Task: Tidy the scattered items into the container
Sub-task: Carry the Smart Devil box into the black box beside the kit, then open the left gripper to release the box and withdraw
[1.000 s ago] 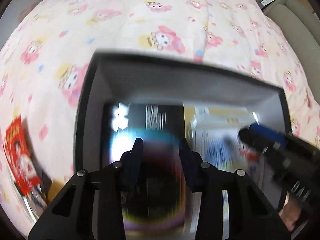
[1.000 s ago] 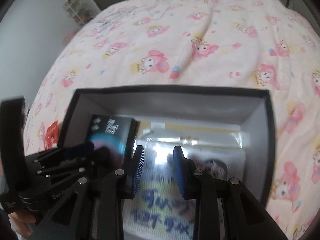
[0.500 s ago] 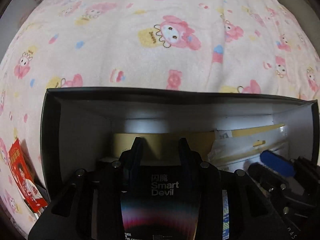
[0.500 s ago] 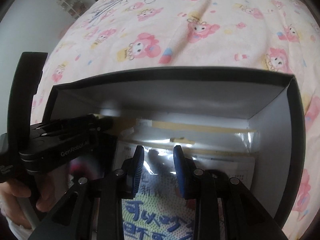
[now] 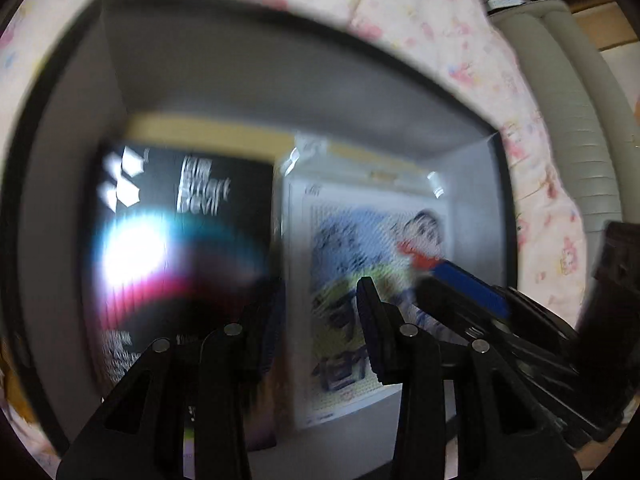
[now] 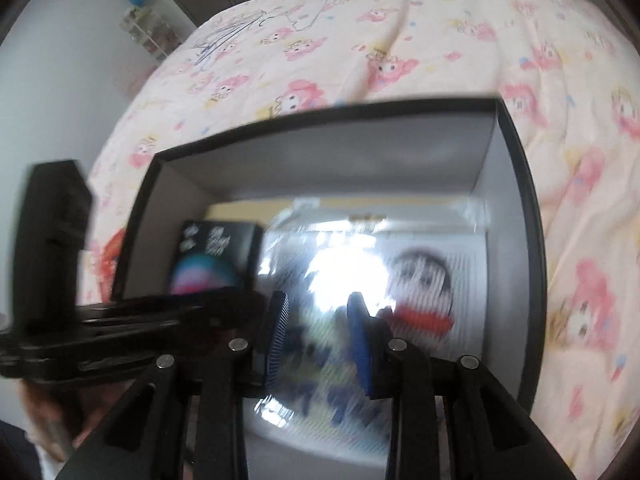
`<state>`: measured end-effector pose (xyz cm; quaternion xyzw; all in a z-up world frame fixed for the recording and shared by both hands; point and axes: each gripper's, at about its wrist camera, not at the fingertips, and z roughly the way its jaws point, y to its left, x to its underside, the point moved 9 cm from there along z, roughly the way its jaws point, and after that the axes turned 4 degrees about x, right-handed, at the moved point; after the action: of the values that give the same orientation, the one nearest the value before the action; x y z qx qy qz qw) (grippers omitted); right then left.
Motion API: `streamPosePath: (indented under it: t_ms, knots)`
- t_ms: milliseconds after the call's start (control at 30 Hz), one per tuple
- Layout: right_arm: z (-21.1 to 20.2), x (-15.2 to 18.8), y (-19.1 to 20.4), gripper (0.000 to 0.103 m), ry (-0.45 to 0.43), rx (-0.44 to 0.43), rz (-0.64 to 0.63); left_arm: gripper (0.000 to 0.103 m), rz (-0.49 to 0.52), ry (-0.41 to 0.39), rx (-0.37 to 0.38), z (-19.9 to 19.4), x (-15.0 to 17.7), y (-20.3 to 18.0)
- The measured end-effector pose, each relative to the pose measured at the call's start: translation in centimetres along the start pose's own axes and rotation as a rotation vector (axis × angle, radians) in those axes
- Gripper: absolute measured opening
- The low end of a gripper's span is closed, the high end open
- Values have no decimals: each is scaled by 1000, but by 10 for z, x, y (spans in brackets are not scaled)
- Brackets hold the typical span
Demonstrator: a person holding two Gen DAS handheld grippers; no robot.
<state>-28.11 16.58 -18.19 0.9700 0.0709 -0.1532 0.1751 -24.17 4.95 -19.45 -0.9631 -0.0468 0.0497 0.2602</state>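
Observation:
A black box with grey inner walls [image 5: 248, 76] [image 6: 360, 160] lies on the bed. Inside it lie a black "Smart Devil" pack [image 5: 180, 248] [image 6: 212, 256] on the left and a clear bag with a cartoon print [image 5: 368, 272] [image 6: 416, 280] on the right. My left gripper [image 5: 320, 320] is open and empty above the box, over the seam between the two items. My right gripper [image 6: 316, 332] is open and empty over the cartoon bag. Each gripper also shows in the other's view, the right one [image 5: 472, 292] and the left one [image 6: 132, 320].
The pink cartoon-print bedspread [image 6: 360, 40] surrounds the box. A red item [image 6: 110, 256] lies on the bed left of the box. A beige sofa [image 5: 580, 128] stands at the right. A shelf [image 6: 148, 28] stands by the far wall.
The left gripper let go of the black pack, which now lies flat in the box, and shifted right. The right gripper stays open over the cartoon bag, drawn back slightly.

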Motion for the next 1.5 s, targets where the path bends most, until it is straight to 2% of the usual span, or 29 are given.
streamPosePath:
  t_ms: [67,167,267,433,533,633,700,733,800,900,933,1033,1133,1267,1400,1500]
  knots:
    - [-2,6,-3,27,-3,21,-3,21,-7,-2,-35,2,3,5]
    - [-4,9,-9,27,-7,40,26,19,-13,-19,-68,1,4,6]
    - [-7,12,-10,27,-14,17,51,26,-6,-26,-58,4,7,0]
    - [-6,11,-6,27,-36,66,7,44,55,-23,-84,10,10,-13]
    - [-3,10,-9,27,-35,85,4,45,61,-27,-71,9,8,-14]
    - [-3,12,-11,27,-32,102,1,44,53,-79,-26,-3,8,-12]
    - [-7,13,-11,27,-47,119,-6,44,85,-134,-30,-15,10,-17]
    - [-10,14,-10,28,-60,130,-10,39,99,-152,-35,-19,12,-20]
    - [-17,17,-9,32,-85,147,-11,38,140,-201,-60,-32,17,-27]
    - [-29,23,-7,33,-126,180,-25,38,185,-225,-60,-45,26,-36]
    - [-34,26,-5,33,-142,190,-35,38,197,-228,-62,-35,14,-43]
    - [-50,34,1,33,-186,201,-40,38,221,-244,-57,-47,36,-48]
    - [-65,47,12,33,-213,165,-22,38,240,-263,-58,-50,51,-64]
    - [-81,67,38,33,-245,146,-43,38,265,-282,-63,-86,82,-49]
    - [-92,83,71,33,-271,159,-98,38,252,-300,-56,-114,105,-30]
    - [-94,94,96,32,-278,136,-118,38,232,-319,-53,-132,116,-13]
